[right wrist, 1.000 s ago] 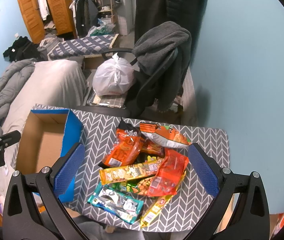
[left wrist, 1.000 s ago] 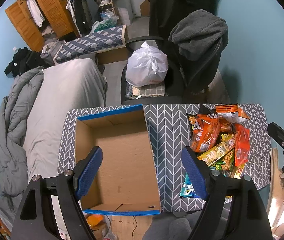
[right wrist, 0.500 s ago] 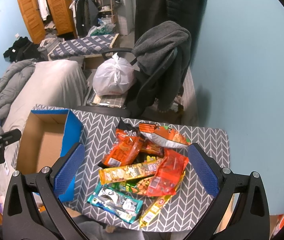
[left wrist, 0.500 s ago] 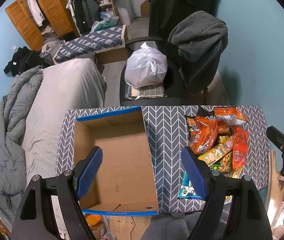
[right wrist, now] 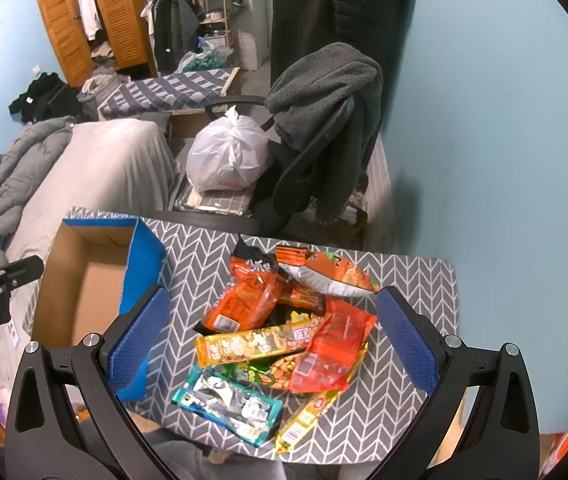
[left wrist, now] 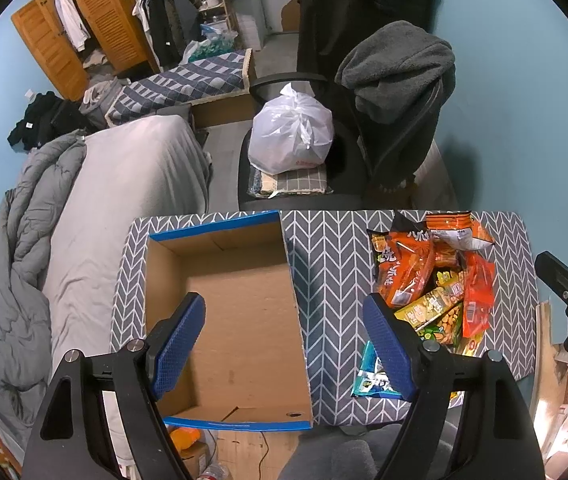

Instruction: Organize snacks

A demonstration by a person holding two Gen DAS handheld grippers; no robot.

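An empty cardboard box point(left wrist: 240, 320) with blue outer walls sits on the left of a small table; it also shows in the right wrist view point(right wrist: 84, 292). A heap of snack packets point(right wrist: 284, 328) lies on the table's right part: orange bags, a yellow bar, a red packet, a teal packet. The heap also shows in the left wrist view point(left wrist: 432, 280). My left gripper point(left wrist: 284, 340) is open and empty, held above the box's right wall. My right gripper point(right wrist: 268, 348) is open and empty, held above the snack heap.
The table point(left wrist: 332, 264) has a grey chevron cloth. Behind it stands a black office chair point(left wrist: 364, 168) with a grey blanket and a white plastic bag point(left wrist: 290, 140). A bed point(left wrist: 116, 200) lies to the left. The blue wall is at the right.
The left gripper's view has shifted slightly, so the table sits a little lower and further left in frame. The right gripper has barely moved. Both stay open.
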